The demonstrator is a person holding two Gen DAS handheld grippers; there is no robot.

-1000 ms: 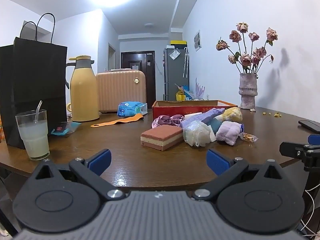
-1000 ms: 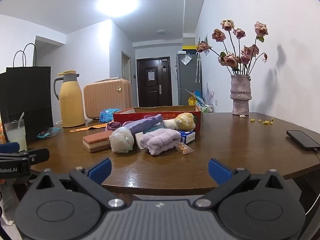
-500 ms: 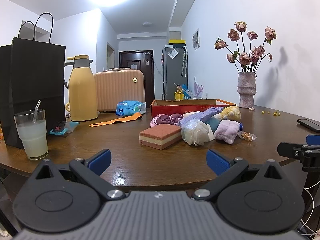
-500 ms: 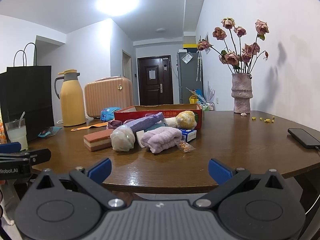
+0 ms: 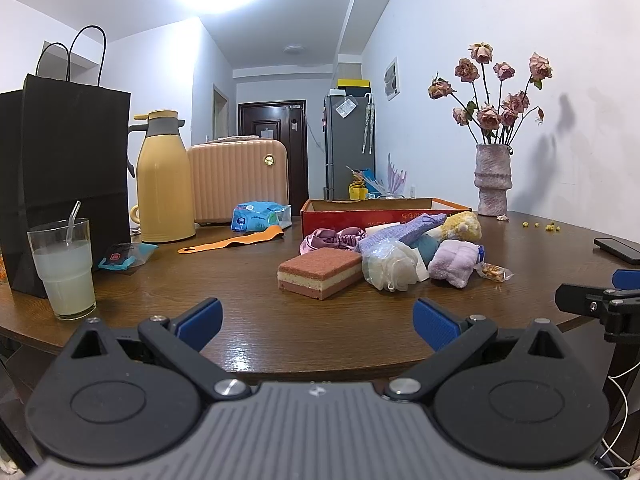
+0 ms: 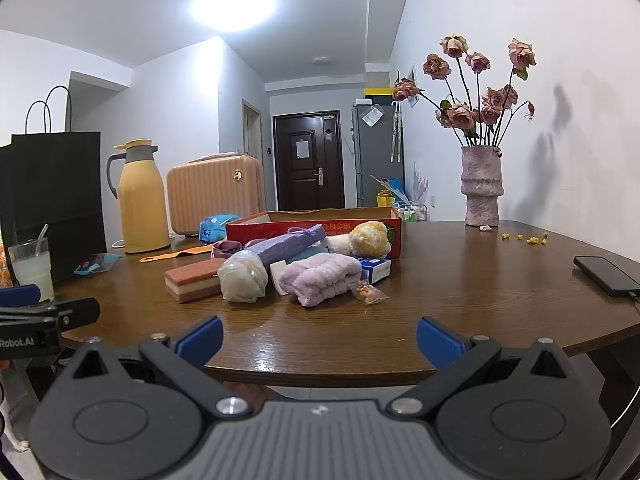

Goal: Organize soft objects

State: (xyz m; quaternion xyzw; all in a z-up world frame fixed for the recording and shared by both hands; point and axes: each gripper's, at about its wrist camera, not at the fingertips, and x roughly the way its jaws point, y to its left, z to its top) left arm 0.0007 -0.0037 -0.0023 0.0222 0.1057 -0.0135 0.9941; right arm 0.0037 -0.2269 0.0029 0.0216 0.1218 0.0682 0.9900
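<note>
Hovering at the near edge of the wooden table point(image 5: 260, 332), the left gripper point(image 5: 316, 318) has its blue-tipped fingers point(image 5: 200, 316) wide apart and holds nothing. The right gripper point(image 6: 318, 336) is in the same state, fingers spread, nothing between them, also at the near edge.

Well ahead of both, near the middle of the table, lies the heap of soft objects. At its left end is a layered pink sponge point(image 5: 320, 274), flat on the wood. Just beside it, touching, sits a pale mesh bath puff point(image 5: 390, 266). To the right is a folded lilac towel point(image 6: 320, 278), and a small snack packet point(image 6: 368, 292) lies at its front corner. Behind them rest a purple knitted pouch point(image 6: 292, 244), a yellow plush toy point(image 6: 370, 238) and a mauve satin scrunchie point(image 5: 332, 238). A red cardboard box point(image 6: 320, 222) stands open directly behind the heap.

Farther left are a glass of cloudy drink point(image 5: 66, 266), a black paper bag point(image 5: 64, 168), a yellow thermos jug point(image 5: 162, 178) and a peach-coloured small suitcase point(image 5: 238, 178). At the far right stands a vase of dried roses point(image 6: 482, 186), and a phone point(image 6: 604, 276) lies near the right edge.
</note>
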